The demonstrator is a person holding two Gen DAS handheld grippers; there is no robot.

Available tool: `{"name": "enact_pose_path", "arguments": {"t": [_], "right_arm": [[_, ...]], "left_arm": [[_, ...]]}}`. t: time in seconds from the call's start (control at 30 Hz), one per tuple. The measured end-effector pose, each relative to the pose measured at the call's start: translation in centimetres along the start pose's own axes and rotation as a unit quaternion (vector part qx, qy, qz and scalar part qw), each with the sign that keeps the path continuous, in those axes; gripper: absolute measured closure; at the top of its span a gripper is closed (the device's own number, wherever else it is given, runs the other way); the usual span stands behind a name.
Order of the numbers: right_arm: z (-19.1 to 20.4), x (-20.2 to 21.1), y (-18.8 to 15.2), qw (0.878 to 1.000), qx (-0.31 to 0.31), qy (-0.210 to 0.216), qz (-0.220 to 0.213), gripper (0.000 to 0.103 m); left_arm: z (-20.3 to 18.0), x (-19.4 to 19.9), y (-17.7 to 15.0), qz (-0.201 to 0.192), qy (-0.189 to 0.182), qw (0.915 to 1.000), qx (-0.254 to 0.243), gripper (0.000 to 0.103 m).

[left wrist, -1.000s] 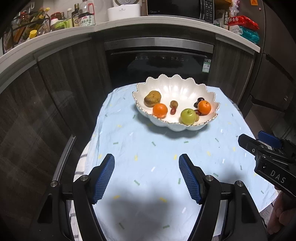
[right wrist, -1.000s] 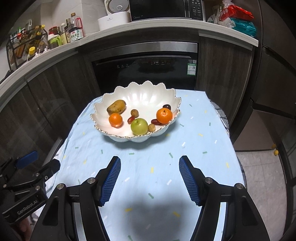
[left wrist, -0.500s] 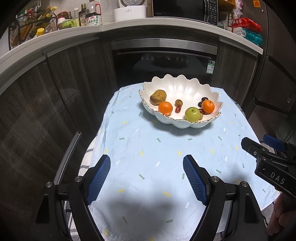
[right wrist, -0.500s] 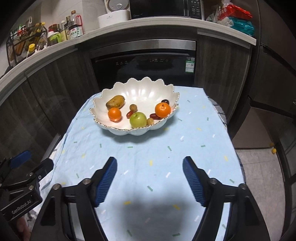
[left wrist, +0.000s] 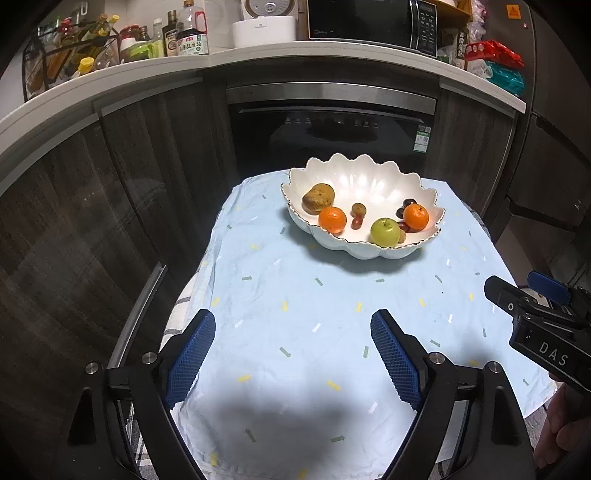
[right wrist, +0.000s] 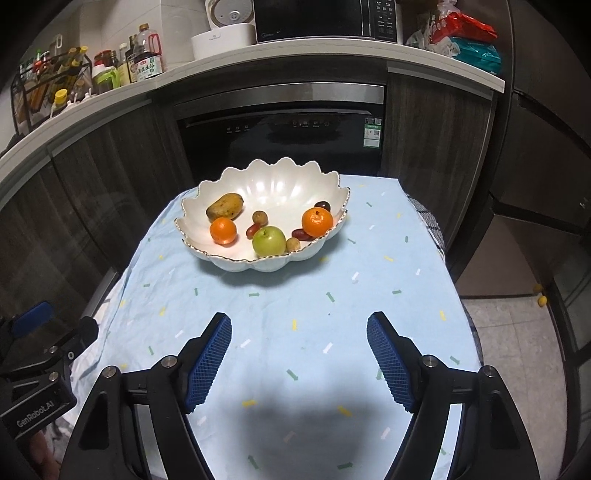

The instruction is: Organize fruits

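A white scalloped bowl (left wrist: 369,173) (right wrist: 280,181) stands at the far end of the table. It holds a brown mango (left wrist: 318,198) (right wrist: 225,205), two oranges (left wrist: 332,219) (left wrist: 416,216) (right wrist: 223,230) (right wrist: 317,222), a green apple (left wrist: 385,232) (right wrist: 269,241) and several small dark red and tan fruits. My left gripper (left wrist: 291,354) is open and empty over the near part of the cloth. My right gripper (right wrist: 299,354) is open and empty too, well short of the bowl.
A pale blue patterned cloth (left wrist: 332,314) (right wrist: 314,302) covers the table. Dark cabinets and an oven (left wrist: 328,136) stand behind it. A counter above carries bottles (left wrist: 188,37), a rice cooker and a microwave (right wrist: 325,18). Small yellow fruits (right wrist: 540,295) lie on the floor at the right.
Both grippers have drawn back and up from the bowl, so it looks smaller and farther. Both stay open. The fruits have not moved.
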State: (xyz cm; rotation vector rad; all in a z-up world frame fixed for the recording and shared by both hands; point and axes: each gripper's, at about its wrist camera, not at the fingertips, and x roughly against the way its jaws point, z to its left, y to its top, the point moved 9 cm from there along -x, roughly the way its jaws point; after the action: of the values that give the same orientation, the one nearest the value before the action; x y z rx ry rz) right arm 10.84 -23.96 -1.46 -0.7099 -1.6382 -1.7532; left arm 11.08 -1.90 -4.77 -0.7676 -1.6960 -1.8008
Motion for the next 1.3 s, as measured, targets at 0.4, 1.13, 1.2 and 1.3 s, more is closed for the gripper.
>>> {"name": "enact_pose_path", "arguments": {"t": [0.4, 1.13, 1.2, 1.3], "right_arm": [[-0.09, 0.16, 0.02, 1.000, 0.001, 0.000, -0.001, 0.026], [-0.21, 0.78, 0.32, 1.000, -0.001, 0.001, -0.009, 0.026], [-0.15, 0.78, 0.32, 1.000, -0.001, 0.002, -0.010, 0.026], [-0.18, 0.74, 0.32, 1.000, -0.002, 0.003, -0.010, 0.026]], "left_arm": [[0.11, 0.03, 0.06, -0.001, 0.000, 1.0000, 0.001, 0.016], [-0.32, 0.29, 0.06, -0.001, -0.013, 0.9999, 0.003, 0.016], [-0.30, 0.29, 0.08, -0.002, -0.013, 0.9999, 0.002, 0.016], [-0.35, 0.28, 0.09, -0.001, -0.014, 0.9999, 0.002, 0.016]]}}
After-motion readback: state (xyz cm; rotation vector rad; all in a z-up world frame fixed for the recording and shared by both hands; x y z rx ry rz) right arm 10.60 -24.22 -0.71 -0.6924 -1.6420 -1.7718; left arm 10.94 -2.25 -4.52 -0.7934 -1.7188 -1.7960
